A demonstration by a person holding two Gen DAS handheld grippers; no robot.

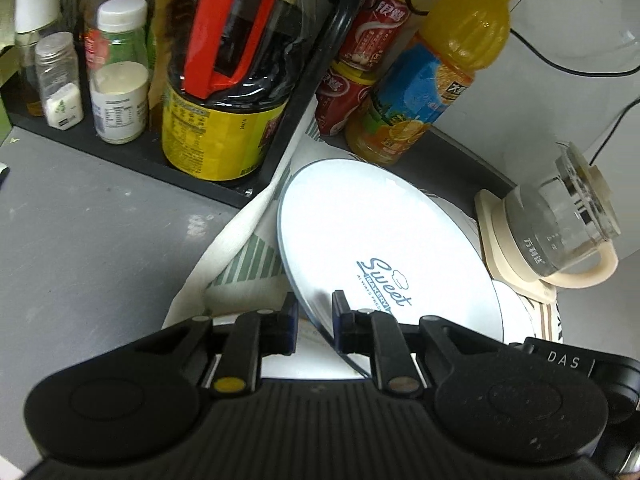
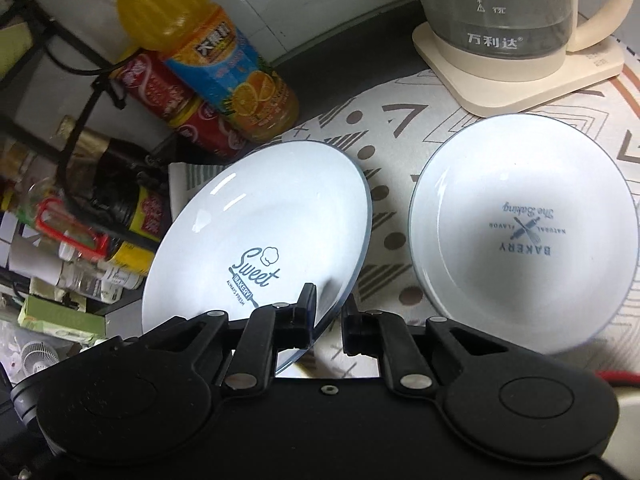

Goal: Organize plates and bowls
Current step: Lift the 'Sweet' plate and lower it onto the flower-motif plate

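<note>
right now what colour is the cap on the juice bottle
Orange-yellow, like the juice bottle itself; clearest in the left wrist view.

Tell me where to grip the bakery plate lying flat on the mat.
Grip the bakery plate by its raised rim, best the near edge facing the right gripper, coming down at a slant. It lies flat and apart from the Sweet plate, with only the rim offering a lip for jaws.

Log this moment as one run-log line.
left tongs: shut on Sweet plate rim | right tongs: same plate | Bakery plate: on mat
</note>
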